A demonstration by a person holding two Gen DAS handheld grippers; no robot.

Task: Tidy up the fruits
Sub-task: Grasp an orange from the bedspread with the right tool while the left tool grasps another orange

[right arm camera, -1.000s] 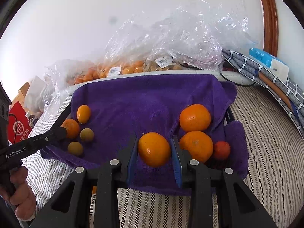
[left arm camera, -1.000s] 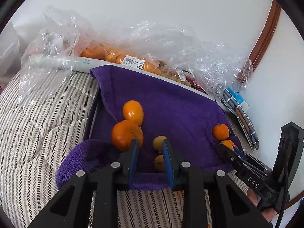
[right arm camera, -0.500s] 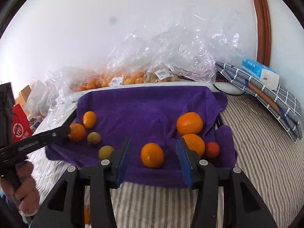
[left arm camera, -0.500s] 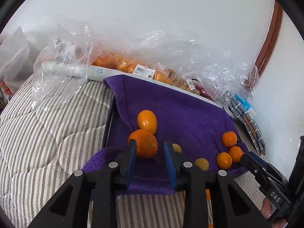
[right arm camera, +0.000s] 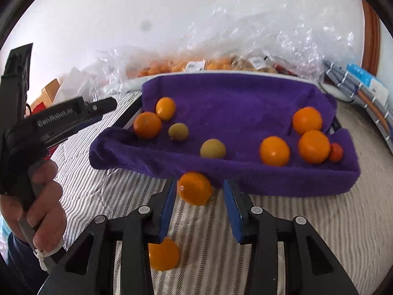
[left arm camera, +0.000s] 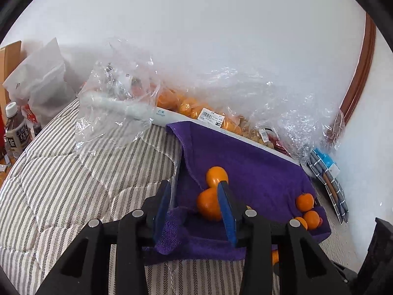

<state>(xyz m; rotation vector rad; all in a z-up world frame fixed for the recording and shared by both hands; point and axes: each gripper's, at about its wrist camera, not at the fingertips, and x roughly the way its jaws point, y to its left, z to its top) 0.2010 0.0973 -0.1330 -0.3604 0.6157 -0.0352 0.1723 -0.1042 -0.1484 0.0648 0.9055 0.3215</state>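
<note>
A tray lined with a purple towel (right arm camera: 235,103) lies on the bed. At its left end are two oranges (right arm camera: 147,125) and two yellow-green fruits (right arm camera: 178,131). At its right end lie three oranges (right arm camera: 274,151) and a small red one (right arm camera: 335,152). One orange (right arm camera: 195,188) rests on the bedding in front of the tray, between the closing jaws of my right gripper (right arm camera: 199,184), whose pads do not press on it. A second orange (right arm camera: 163,254) lies under its left finger. My left gripper (left arm camera: 194,186) hangs over the towel's (left arm camera: 245,162) left corner, jaws opening and empty, beside two oranges (left arm camera: 208,204).
Clear plastic bags of fruit (right arm camera: 221,61) pile up behind the tray against the white wall. Striped bedding (left arm camera: 73,184) spreads to the left and front. A tea bottle (left arm camera: 16,132) and white bags (left arm camera: 36,83) stand far left. A folded checked cloth (right arm camera: 358,93) lies at right. A hand (right arm camera: 36,191) holds the left gripper.
My right gripper let its orange go onto the towel, drew back, and now brackets another orange on the bedding. My left gripper opened a little and drew back to the left, away from the yellow-green fruits.
</note>
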